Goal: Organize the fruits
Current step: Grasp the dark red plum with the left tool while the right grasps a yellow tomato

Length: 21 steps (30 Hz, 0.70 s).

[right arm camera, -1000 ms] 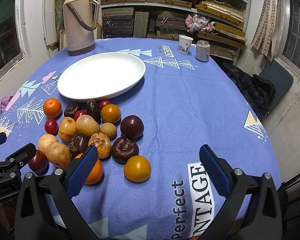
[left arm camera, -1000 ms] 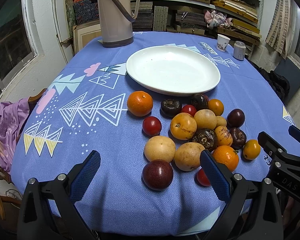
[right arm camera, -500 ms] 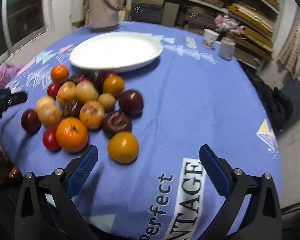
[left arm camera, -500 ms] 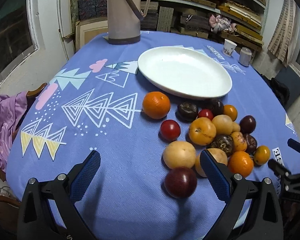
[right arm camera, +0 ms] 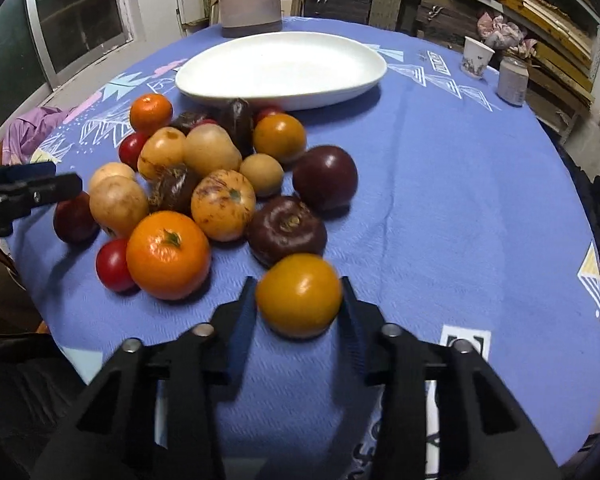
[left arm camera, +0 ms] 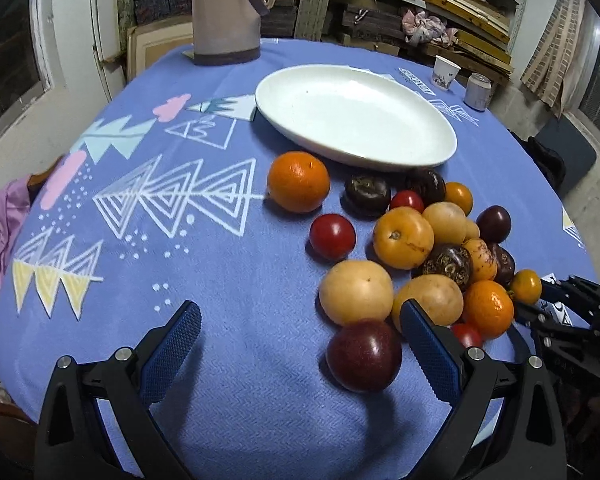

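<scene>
Amber-orange and smooth, a small round fruit (right arm camera: pixel 299 295) sits on the blue-clothed table (right arm camera: pixel 460 200) at the near edge of the fruit pile (right arm camera: pixel 204 184), between the two fingers of the right hand-held gripper (right arm camera: pixel 299 300). Its jaws stand close against the fruit's sides and look clamped on it, though the fruit rests on the cloth. The left hand-held gripper (left arm camera: pixel 300 340) hovers with its jaws wide apart and nothing held, a dark red plum (left arm camera: pixel 364 355) lying just inside its right finger. The white plate (right arm camera: pixel 340 92) beyond the pile holds no fruit. The step in hand appears to be the first pick. The next move probably calls for a firm grip, a lift over the pile, and a gentle release on the plate.
</scene>
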Each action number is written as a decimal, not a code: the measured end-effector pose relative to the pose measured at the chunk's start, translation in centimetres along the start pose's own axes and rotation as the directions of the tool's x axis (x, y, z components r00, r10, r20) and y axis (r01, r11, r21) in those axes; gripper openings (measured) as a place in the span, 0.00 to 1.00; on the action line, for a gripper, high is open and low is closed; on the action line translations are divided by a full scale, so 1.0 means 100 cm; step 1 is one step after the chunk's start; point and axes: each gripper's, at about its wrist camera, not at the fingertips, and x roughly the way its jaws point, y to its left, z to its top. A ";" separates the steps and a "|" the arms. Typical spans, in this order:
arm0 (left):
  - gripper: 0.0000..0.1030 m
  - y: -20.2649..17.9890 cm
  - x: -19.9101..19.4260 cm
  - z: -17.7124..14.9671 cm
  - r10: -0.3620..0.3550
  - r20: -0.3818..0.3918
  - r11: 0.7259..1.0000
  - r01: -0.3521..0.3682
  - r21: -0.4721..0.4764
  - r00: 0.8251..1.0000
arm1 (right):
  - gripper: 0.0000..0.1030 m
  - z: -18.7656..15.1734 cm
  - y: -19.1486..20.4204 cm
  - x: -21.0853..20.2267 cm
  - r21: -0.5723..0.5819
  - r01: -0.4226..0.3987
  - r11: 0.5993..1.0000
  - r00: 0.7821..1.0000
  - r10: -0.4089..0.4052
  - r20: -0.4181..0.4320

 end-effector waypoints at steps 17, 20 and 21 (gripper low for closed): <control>0.94 -0.005 0.014 -0.018 -0.066 -0.092 0.996 0.071 0.049 0.994 | 0.37 0.000 0.000 -0.013 0.014 -0.131 0.991 0.991 0.130 0.038; 0.81 -0.006 0.016 -0.020 -0.045 -0.091 0.997 0.050 0.061 0.995 | 0.37 -0.001 -0.002 -0.012 0.021 -0.123 0.992 0.992 0.122 0.035; 0.76 -0.007 0.014 -0.020 -0.050 -0.087 0.996 0.056 0.068 0.995 | 0.37 -0.001 -0.003 -0.012 0.023 -0.122 0.992 0.992 0.121 0.035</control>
